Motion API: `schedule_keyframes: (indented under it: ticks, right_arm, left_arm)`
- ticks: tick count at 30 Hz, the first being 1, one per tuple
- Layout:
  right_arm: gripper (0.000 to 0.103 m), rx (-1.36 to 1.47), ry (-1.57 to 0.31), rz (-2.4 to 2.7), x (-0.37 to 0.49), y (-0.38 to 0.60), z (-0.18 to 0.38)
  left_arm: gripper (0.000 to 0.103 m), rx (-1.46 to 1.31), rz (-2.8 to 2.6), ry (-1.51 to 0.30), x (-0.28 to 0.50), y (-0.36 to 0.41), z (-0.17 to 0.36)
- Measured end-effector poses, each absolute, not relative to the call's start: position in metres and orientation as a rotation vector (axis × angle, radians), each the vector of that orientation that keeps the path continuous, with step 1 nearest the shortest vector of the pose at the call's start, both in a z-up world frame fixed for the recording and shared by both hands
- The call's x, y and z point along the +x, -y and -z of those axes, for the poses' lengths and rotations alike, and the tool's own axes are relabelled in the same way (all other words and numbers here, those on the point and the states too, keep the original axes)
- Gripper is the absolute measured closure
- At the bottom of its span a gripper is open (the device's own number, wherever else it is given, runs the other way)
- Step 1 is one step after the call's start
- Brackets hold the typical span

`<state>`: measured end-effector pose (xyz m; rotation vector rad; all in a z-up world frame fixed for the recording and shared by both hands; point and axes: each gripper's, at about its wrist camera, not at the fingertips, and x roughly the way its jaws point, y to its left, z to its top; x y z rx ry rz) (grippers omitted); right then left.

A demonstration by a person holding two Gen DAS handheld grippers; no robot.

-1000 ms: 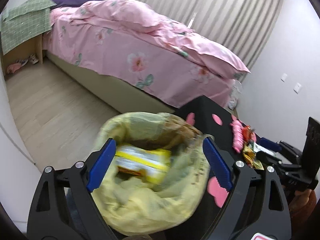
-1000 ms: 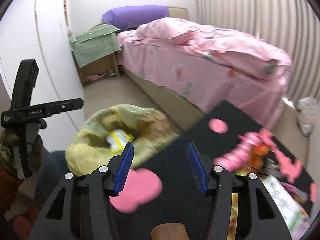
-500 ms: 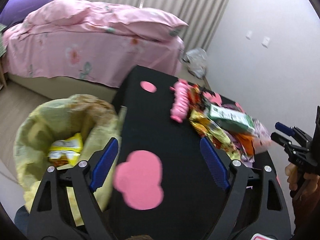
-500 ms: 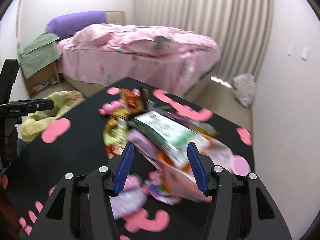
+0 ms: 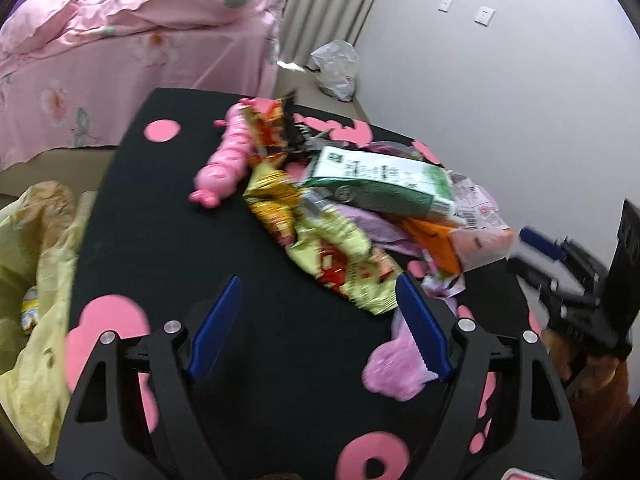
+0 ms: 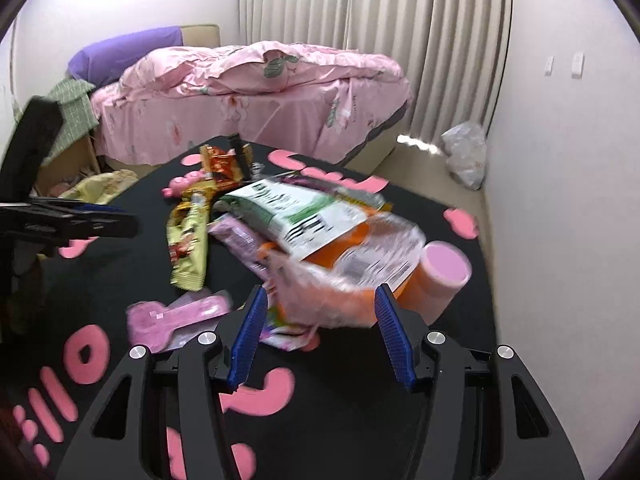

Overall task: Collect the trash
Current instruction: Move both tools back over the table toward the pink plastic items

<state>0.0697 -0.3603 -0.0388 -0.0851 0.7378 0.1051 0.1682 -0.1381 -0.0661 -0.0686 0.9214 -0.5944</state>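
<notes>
A heap of snack wrappers lies on the black table (image 5: 168, 240) with pink shapes: a green-and-white packet (image 5: 380, 182) (image 6: 296, 212), a yellow-green wrapper (image 5: 344, 260) (image 6: 188, 248), an orange-and-clear bag (image 6: 352, 276), a pink wrapper (image 6: 176, 318) and a pink toy (image 5: 228, 160). The yellow trash bag (image 5: 32, 248) hangs at the table's left edge. My left gripper (image 5: 316, 320) is open and empty, just short of the yellow-green wrapper. My right gripper (image 6: 320, 332) is open and empty, with the orange-and-clear bag between its tips.
A bed with pink bedding (image 6: 256, 92) stands beyond the table. A white plastic bag (image 6: 466, 152) lies on the floor by the curtain. A pink cup (image 6: 444, 268) lies on its side on the table's right. The wall is close on the right.
Both grippers swung right, away from the trash bag, to the wrapper heap. The right gripper moved closer to the orange-and-clear bag. Both stayed open.
</notes>
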Motion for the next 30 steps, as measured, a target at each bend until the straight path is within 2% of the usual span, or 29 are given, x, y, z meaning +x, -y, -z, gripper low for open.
schedule_keyframes:
  ticks: [4,9,15,19,23,30]
  right_arm:
    - [0.05,-0.01,-0.794,-0.217,0.062,0.346,0.054]
    - [0.05,-0.09,-0.844,-0.275,0.066,0.319,0.073]
    - [0.05,-0.098,-0.865,-0.201,0.064,0.335,0.08]
    - [0.05,-0.025,-0.887,-0.157,0.056,0.358,0.082]
    - [0.05,0.033,-0.892,-0.153,0.05,0.367,0.081]
    - [0.05,0.065,-0.905,-0.253,0.064,0.338,0.083]
  left_arm:
    - [0.028,-0.039,0.575,-0.896,0.165,0.148,0.063]
    - [0.028,-0.033,0.609,-0.919,0.151,0.145,0.065]
    - [0.029,0.094,0.723,-0.958,0.117,0.166,0.082]
    - [0.037,0.15,0.73,-0.981,0.114,0.185,0.093]
    - [0.059,0.201,0.699,-0.983,0.115,0.192,0.096]
    - [0.059,0.104,0.66,-0.961,0.109,0.159,0.083]
